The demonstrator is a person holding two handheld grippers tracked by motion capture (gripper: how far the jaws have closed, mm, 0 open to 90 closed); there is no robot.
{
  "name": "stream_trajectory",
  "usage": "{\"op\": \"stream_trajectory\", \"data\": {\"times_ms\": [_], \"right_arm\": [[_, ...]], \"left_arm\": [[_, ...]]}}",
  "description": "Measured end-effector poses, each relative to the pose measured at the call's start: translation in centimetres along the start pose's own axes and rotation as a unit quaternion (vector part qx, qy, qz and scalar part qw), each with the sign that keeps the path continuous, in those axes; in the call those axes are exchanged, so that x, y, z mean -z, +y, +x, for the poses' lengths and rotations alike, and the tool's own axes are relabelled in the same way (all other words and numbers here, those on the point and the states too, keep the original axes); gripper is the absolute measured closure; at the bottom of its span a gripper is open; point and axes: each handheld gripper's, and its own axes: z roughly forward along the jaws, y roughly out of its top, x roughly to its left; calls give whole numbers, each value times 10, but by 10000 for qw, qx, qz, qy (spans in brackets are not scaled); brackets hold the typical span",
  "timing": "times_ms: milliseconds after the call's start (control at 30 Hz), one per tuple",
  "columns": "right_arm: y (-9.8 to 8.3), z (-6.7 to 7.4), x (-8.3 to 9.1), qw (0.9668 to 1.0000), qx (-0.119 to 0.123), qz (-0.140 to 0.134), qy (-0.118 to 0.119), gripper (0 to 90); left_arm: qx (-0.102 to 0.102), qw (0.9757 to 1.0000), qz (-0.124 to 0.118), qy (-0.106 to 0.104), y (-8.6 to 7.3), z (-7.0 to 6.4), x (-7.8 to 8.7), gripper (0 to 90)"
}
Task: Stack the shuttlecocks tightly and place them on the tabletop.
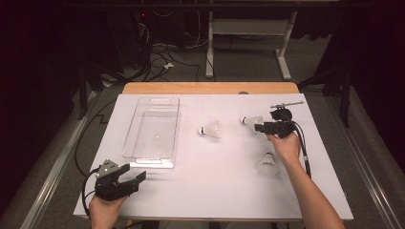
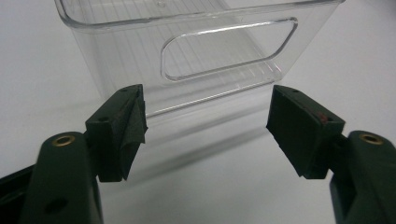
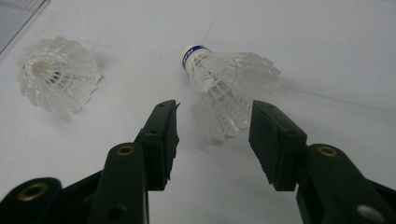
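Reaching across the white table (image 1: 215, 186) from the near right corner, the person's right forearm runs up and slightly leftward, the hand wrapped round the right gripper (image 1: 260, 127), which points left, roughly level with the tabletop. Its jaws stand apart, and in the right gripper view (image 3: 212, 123) the feather skirt of a shuttlecock (image 3: 226, 84) lies just ahead of and partly between the tips, the pads not pressing on it. That shuttlecock (image 1: 250, 120) lies on its side at the far right of the table, its blue-banded cork pointing away from the gripper.

A second shuttlecock (image 1: 211, 130) lies on its side near the table's middle, and a third (image 1: 267, 164) stands on the table just right of the right wrist.

The left hand rests at the near left edge, holding the left gripper (image 1: 136, 179) aimed right and slightly away. Its jaws are wide apart with nothing between them, facing the near end wall of a clear plastic bin (image 2: 224, 51) just beyond the tips.
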Motion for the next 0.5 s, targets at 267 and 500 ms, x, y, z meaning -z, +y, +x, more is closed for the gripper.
{"op": "stream_trajectory", "data": {"times_ms": [267, 500], "right_arm": [[1, 1, -7, 9999, -16, 97, 59, 529], [2, -3, -10, 9998, -135, 84, 97, 553]], "left_arm": [[-27, 10000, 32, -4, 0, 0, 0, 293], [-27, 10000, 49, -13, 0, 0, 0, 293]]}}
